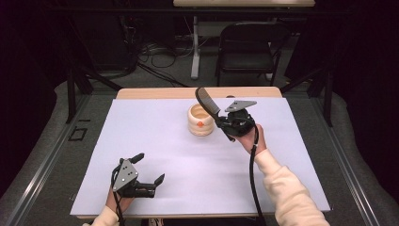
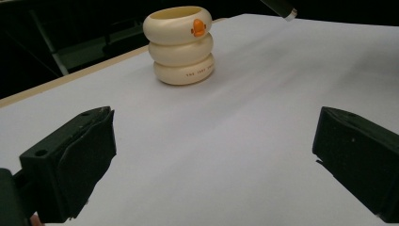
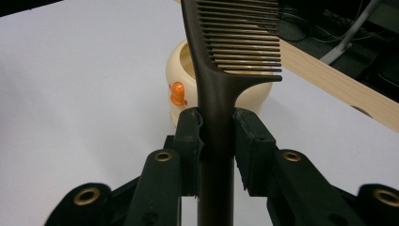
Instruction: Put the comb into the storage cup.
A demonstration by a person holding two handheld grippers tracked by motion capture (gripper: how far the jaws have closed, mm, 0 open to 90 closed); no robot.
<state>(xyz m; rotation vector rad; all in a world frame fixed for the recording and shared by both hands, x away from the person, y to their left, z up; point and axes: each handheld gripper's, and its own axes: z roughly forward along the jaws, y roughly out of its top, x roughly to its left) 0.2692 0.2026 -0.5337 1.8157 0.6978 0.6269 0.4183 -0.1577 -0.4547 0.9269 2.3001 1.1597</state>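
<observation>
Right now the right gripper (image 3: 217,141) clamps a comb (image 3: 221,94) handle between its jaws — left gripper (image 1: 149,169) gapes empty.

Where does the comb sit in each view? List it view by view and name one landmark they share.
High view: the comb rises up-left from the right tongs, just right of the cream ringed cup.
Left gripper view: a dark tip at the top edge is probably the comb's handle end.
Right gripper view: centre, clamped upright, teeth at top.
Shared landmark: the cream ringed cup, with its orange mark.
</observation>
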